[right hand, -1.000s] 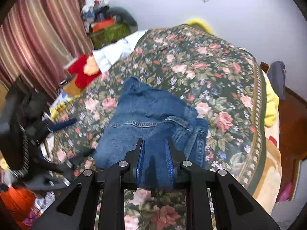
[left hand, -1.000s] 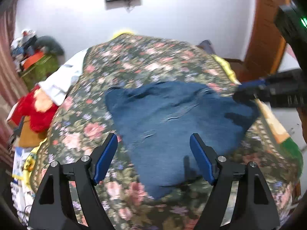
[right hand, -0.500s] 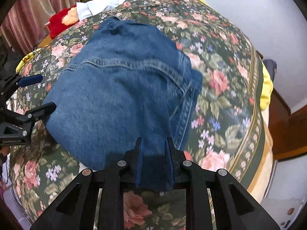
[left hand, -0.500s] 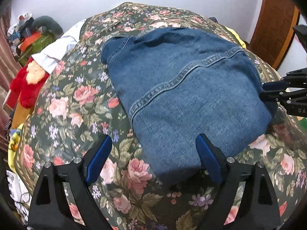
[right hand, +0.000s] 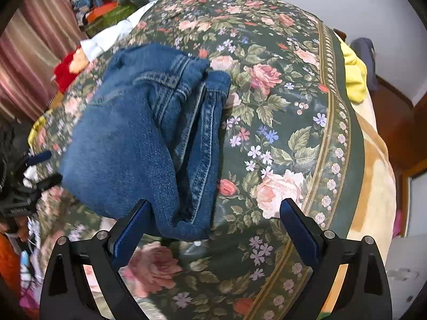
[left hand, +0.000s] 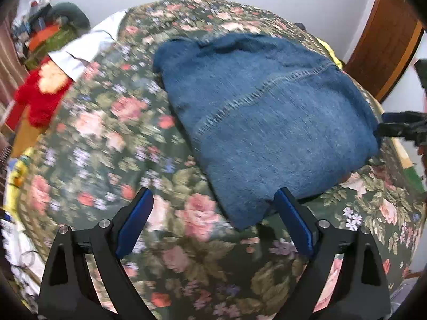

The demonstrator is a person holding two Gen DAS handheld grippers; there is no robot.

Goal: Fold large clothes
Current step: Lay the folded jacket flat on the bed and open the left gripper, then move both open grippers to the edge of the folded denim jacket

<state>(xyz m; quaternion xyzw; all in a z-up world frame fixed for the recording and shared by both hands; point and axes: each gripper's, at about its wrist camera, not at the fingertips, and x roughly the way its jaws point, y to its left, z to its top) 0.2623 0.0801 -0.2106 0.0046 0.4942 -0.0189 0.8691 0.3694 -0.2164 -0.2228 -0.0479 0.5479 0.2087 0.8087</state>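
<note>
A blue denim garment [left hand: 267, 122] lies folded on the floral bedspread [left hand: 106, 146]. My left gripper [left hand: 213, 200] stands open just above the bed, with the garment's near corner between its blue fingers [left hand: 136, 218] and no pad on the cloth. In the right wrist view the denim [right hand: 128, 138] shows its seamed, layered edge. My right gripper [right hand: 214, 205] has its jaws opening wide; the garment's near end lies between them, with the pads off it. Each gripper shows at the edge of the other's view: the right gripper [left hand: 400, 128] and the left gripper [right hand: 40, 168].
A red plush toy [left hand: 40, 93] and a white cloth [left hand: 85, 45] lie at the bed's far left. A yellow cloth [right hand: 352, 72] hangs off the right side. There is a wooden door [left hand: 384, 40] at the right and a striped curtain [right hand: 26, 53] at the left.
The right gripper has let go of the denim and its jaws have swung wide. Both grippers have come down closer to the bed. The garment now lies flat and folded.
</note>
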